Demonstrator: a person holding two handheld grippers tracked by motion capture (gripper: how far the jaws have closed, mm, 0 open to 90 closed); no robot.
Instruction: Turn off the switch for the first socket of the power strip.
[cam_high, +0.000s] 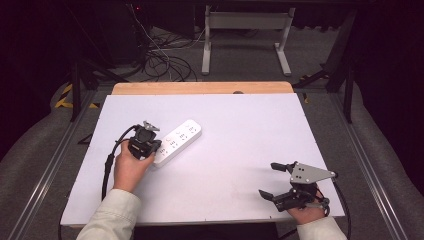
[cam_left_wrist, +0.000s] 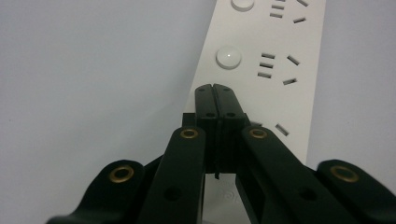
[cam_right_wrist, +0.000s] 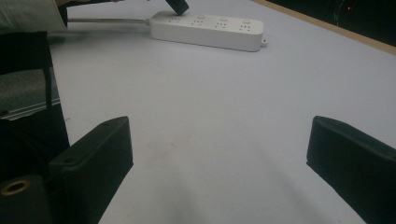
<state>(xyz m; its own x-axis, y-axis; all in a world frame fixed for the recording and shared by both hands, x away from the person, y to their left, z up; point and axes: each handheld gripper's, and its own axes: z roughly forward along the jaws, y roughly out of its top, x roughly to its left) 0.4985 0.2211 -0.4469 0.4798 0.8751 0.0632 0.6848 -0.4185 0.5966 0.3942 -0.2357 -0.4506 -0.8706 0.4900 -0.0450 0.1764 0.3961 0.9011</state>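
A white power strip (cam_high: 178, 140) lies at an angle left of the table's middle. My left gripper (cam_high: 154, 148) is over its near end, jaws shut flat against each other with nothing between them. In the left gripper view the closed tips (cam_left_wrist: 215, 88) rest on or just above the power strip (cam_left_wrist: 266, 60), below a round white button (cam_left_wrist: 229, 57). My right gripper (cam_high: 266, 179) sits near the front right edge, open and empty. In the right gripper view the right gripper (cam_right_wrist: 219, 140) is spread wide over bare table, with the power strip (cam_right_wrist: 210, 30) far ahead.
The white table top (cam_high: 240, 130) has a wooden strip (cam_high: 202, 88) along its far edge. Cables (cam_high: 162, 60) and a white desk frame (cam_high: 245, 30) are on the floor beyond. A sleeve (cam_right_wrist: 28, 14) shows beside the strip.
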